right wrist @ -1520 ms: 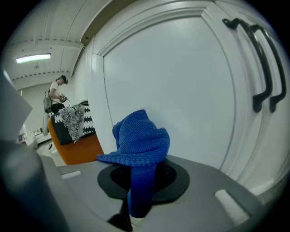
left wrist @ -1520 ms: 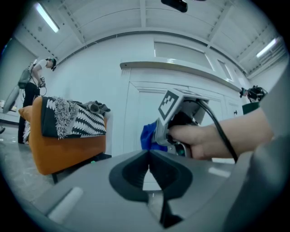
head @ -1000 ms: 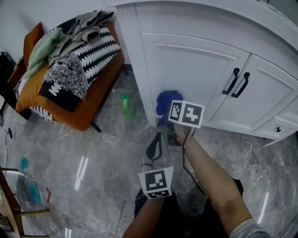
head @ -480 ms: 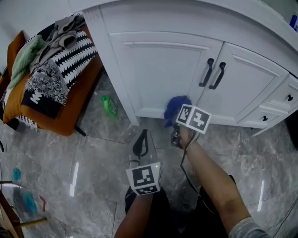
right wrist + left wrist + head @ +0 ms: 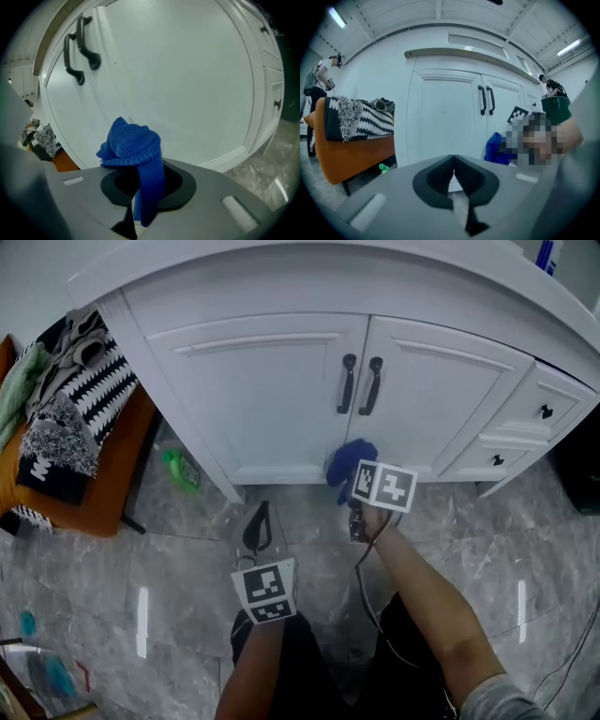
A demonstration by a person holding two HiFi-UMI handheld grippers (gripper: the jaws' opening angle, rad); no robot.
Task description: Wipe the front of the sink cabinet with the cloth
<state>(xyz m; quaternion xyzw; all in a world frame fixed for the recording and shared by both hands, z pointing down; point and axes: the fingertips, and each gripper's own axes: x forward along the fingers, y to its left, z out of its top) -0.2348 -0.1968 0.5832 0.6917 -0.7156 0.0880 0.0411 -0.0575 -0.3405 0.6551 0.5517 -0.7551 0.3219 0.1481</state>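
A: What's on the left?
B: One orange seat heaped with clothes, and one green bottle on the floor.
A: And the tongs?
B: Two. The left tongs are clenched on nothing. The right tongs grasp the one blue cloth, low on the sink cabinet under its two black handles.

We find no legible text, brand or number. Only black-and-white square code patterns show, on the marker cube of the left gripper and the marker cube of the right gripper.
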